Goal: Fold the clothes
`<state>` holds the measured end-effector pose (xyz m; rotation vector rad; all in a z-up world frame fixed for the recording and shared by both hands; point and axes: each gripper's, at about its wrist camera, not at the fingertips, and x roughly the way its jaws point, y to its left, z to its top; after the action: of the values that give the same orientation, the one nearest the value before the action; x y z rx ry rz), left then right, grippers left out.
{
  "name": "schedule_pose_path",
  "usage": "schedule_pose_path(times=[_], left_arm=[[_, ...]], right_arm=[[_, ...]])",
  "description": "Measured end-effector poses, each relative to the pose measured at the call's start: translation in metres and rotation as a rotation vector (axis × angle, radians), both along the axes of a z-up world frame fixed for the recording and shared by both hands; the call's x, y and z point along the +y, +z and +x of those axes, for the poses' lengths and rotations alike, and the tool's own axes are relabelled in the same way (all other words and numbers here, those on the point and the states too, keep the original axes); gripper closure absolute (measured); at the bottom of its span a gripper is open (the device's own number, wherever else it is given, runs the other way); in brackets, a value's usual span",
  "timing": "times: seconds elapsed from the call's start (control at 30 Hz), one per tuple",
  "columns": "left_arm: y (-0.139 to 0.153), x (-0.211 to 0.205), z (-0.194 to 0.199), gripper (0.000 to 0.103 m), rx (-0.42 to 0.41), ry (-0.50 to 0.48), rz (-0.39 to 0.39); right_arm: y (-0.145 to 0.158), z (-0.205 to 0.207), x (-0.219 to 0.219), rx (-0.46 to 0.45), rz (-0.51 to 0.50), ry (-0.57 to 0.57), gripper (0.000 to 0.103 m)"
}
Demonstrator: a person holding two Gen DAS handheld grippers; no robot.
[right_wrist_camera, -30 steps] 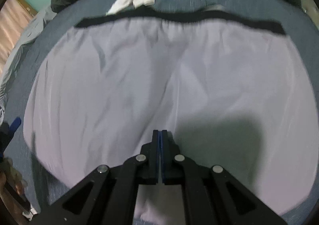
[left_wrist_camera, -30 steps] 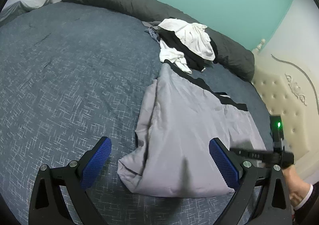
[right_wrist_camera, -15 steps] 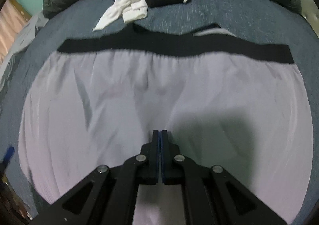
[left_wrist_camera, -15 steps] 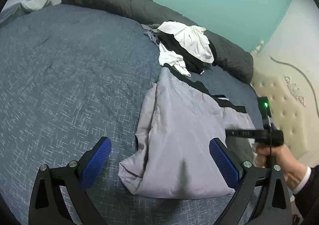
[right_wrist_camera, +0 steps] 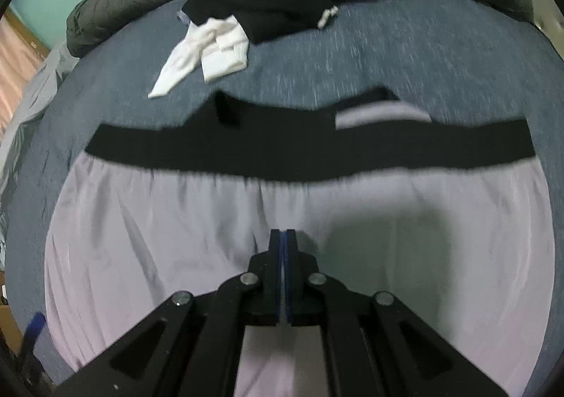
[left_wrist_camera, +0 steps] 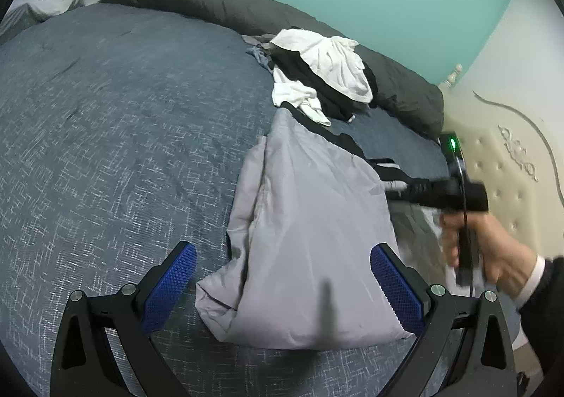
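Shorts (left_wrist_camera: 310, 238), smooth pale-grey fabric with a black elastic waistband (right_wrist_camera: 310, 154), lie folded flat on the bed (left_wrist_camera: 105, 136), whose blue cover is flecked and woven. Left gripper (left_wrist_camera: 282, 287) is spread wide, empty, near the hem. Right gripper (right_wrist_camera: 283, 238) is pressed together over the cloth, pinching nothing. Crumpled white and black clothes (left_wrist_camera: 328, 80) pile beyond.

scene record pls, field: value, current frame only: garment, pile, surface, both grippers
garment: grey shorts with black waistband, lying flat, partly folded
pile: white and black clothes beyond the waistband
surface: blue-grey bedspread
left gripper: open, at the shorts' near edge, holding nothing
right gripper: shut, empty, above the shorts
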<state>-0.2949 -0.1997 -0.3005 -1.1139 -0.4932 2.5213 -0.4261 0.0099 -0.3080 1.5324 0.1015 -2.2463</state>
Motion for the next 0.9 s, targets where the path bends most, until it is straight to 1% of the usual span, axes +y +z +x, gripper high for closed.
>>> schedule_pose_path(times=[0.03, 0.1, 0.2, 0.3, 0.43, 0.53, 0.63, 0.73, 0.8, 0.9], left_arm=[[0.000, 0.001, 0.000, 0.002, 0.001, -0.001, -0.006], [-0.002, 0.002, -0.001, 0.002, -0.002, 0.000, -0.015], [-0.003, 0.001, -0.002, 0.002, -0.002, 0.002, -0.013], [-0.005, -0.001, -0.003, 0.002, -0.008, 0.005, -0.012], [-0.007, 0.000, -0.003, 0.002, -0.013, 0.002, -0.009], [-0.007, 0.001, -0.003, 0.002, -0.011, -0.005, -0.020], [-0.008, 0.000, -0.004, 0.002, -0.015, 0.001, -0.011], [-0.008, -0.002, -0.004, 0.002, -0.007, 0.005, 0.006], [-0.008, -0.001, -0.004, 0.002, -0.006, 0.002, 0.002], [-0.009, 0.000, -0.004, 0.002, -0.012, 0.001, -0.004]], right_arm=[[-0.001, 0.001, -0.004, -0.001, 0.007, 0.005, 0.102], [-0.013, 0.003, -0.008, -0.021, 0.032, 0.004, 0.102], [-0.026, 0.002, -0.003, -0.058, 0.031, -0.012, 0.103], [-0.013, -0.002, -0.002, -0.010, 0.013, -0.013, 0.102], [-0.002, -0.018, -0.001, 0.015, -0.016, -0.036, 0.102], [-0.012, -0.023, -0.004, -0.004, 0.007, -0.034, 0.102], [-0.031, -0.033, -0.009, -0.036, 0.005, -0.045, 0.102], [-0.022, -0.036, -0.007, 0.005, -0.029, -0.051, 0.102], [-0.016, -0.039, -0.006, 0.029, -0.048, -0.057, 0.102], [-0.021, -0.045, -0.009, 0.012, -0.026, -0.064, 0.102]])
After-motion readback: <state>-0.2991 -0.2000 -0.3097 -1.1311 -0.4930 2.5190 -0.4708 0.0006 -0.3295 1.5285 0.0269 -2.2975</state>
